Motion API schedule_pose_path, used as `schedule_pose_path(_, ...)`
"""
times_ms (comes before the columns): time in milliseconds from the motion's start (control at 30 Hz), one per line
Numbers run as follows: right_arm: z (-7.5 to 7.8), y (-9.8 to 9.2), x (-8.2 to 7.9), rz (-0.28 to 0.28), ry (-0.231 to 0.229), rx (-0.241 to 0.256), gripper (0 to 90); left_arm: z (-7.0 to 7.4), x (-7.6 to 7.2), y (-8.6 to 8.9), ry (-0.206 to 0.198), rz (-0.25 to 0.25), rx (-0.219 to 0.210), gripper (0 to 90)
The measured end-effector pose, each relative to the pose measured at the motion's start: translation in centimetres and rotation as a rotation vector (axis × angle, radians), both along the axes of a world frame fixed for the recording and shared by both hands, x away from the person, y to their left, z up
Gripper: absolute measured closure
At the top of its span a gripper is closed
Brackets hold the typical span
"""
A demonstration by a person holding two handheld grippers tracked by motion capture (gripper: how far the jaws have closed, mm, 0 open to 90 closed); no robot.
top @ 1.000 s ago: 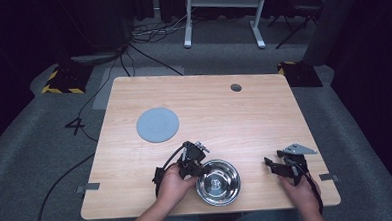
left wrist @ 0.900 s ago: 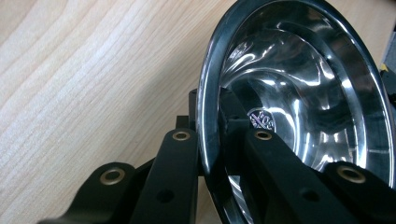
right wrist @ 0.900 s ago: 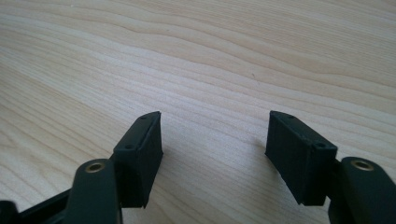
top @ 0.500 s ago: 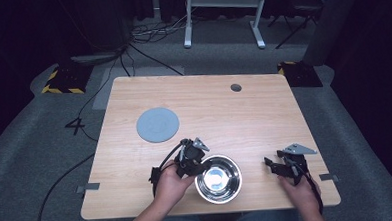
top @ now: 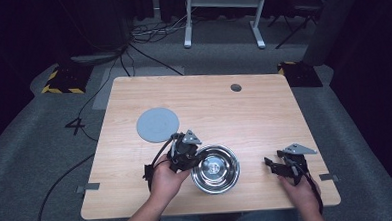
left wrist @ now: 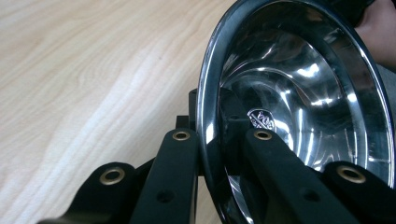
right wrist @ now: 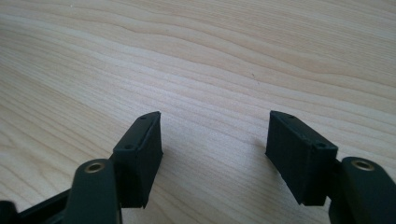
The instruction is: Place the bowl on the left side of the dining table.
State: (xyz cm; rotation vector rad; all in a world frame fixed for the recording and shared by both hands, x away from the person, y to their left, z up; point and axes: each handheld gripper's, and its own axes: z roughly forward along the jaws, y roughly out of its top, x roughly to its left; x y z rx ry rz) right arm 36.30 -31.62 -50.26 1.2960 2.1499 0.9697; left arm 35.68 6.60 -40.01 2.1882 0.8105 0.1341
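The shiny round steel bowl [top: 215, 168] sits near the table's [top: 264, 112] near edge, having slid slightly right over the last second. The left gripper [top: 193, 159] clamps its left rim, one jaw inside, one outside, so it is likely being dragged. The right gripper [top: 272, 167] rests spread wide, grasping nothing, well right of the bowl. A flat grey round disc [top: 157, 124] lies farther left.
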Motion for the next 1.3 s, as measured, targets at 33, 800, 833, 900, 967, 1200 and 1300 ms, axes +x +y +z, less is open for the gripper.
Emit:
schedule_pose_path(33, 0.0, 0.0, 0.0, 0.000, 0.000, 0.000, 36.3, 0.0, 0.0, 0.0, 0.000, 0.000, 0.000, 86.4)
schedule_pose_path(800, 0.0, 0.0, 0.0, -0.001, -0.001, -0.001, 36.1, 2.7, 4.4, 2.8, 0.009, 0.165, -0.048, 86.4)
schedule_pose_path(833, 0.0, 0.0, 0.0, -0.001, -0.001, -0.001, 36.1, 2.7, 4.7, 2.9, 0.015, 0.173, -0.057, 86.4)
schedule_pose_path(900, 0.0, 0.0, 0.0, -0.001, -0.001, -0.001, 36.1, 2.7, 5.2, 3.3, 0.017, 0.191, -0.065, 86.4)
schedule_pose_path(967, 0.0, 0.0, 0.0, -0.001, -0.001, -0.002, 36.0, 2.8, 5.7, 3.7, 0.020, 0.215, -0.069, 86.4)
schedule_pose_path(1200, 0.0, 0.0, 0.0, -0.002, -0.001, -0.001, 35.9, 3.1, 7.9, 4.8, 0.028, 0.251, -0.040, 86.4)
schedule_pose_path(1300, 0.0, 0.0, 0.0, -0.002, -0.001, -0.001, 35.9, 3.4, 8.8, 5.5, 0.032, 0.256, -0.023, 86.4)
